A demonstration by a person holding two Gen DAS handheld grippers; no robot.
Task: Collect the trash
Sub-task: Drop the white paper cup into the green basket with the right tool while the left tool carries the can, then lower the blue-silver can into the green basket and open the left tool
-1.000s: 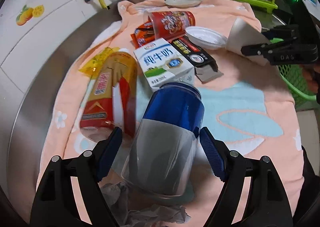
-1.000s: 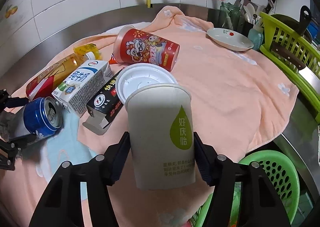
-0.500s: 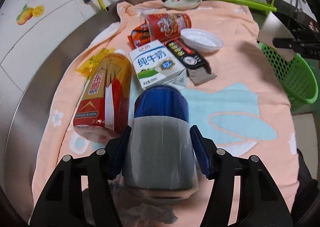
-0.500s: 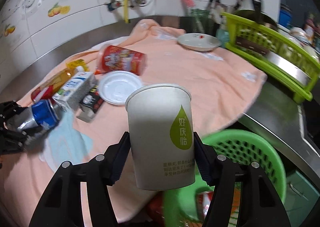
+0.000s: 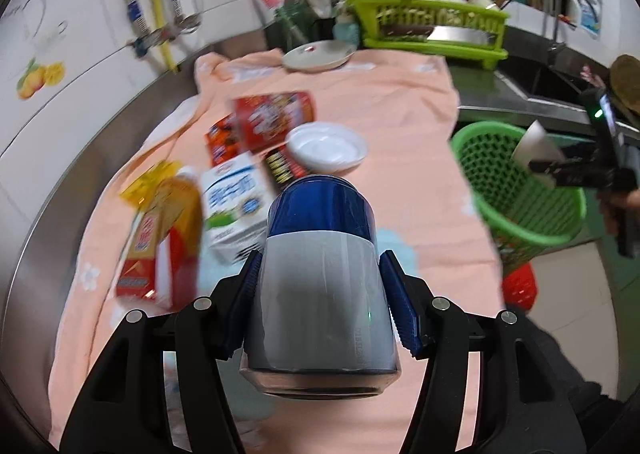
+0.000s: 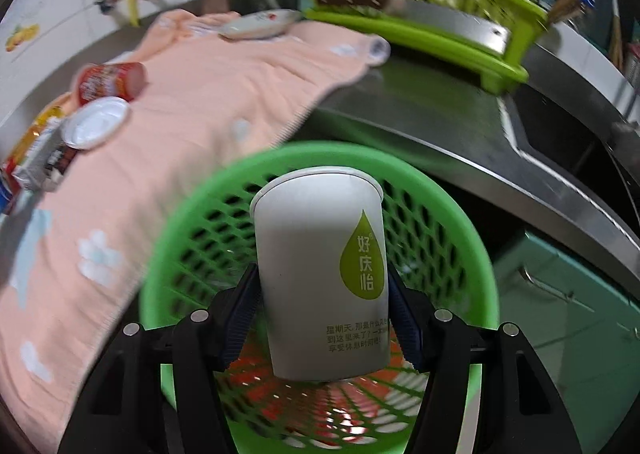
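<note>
My left gripper [image 5: 318, 294] is shut on a blue and silver can [image 5: 320, 278] and holds it above the peach towel [image 5: 400, 110]. My right gripper [image 6: 322, 314] is shut on a white paper cup [image 6: 320, 274] with a green drop logo, held over the open green trash basket [image 6: 192, 238]. The basket [image 5: 516, 190] and the right gripper with the cup [image 5: 536, 146] also show at the right of the left wrist view. On the towel lie a milk carton [image 5: 232, 202], a red cup [image 5: 276, 120], a white lid [image 5: 328, 148], a yellow-red packet [image 5: 160, 238] and a black box [image 5: 282, 170].
A white plate [image 5: 316, 54] sits at the towel's far end. A lime dish rack [image 5: 432, 26] with a cleaver stands on the steel counter behind. A sink [image 6: 568, 134] lies to the right. Pipes and taps run on the tiled wall [image 5: 80, 38].
My left gripper closed on the can and lifted it off the towel. My right gripper carried the cup from above the towel to over the green basket.
</note>
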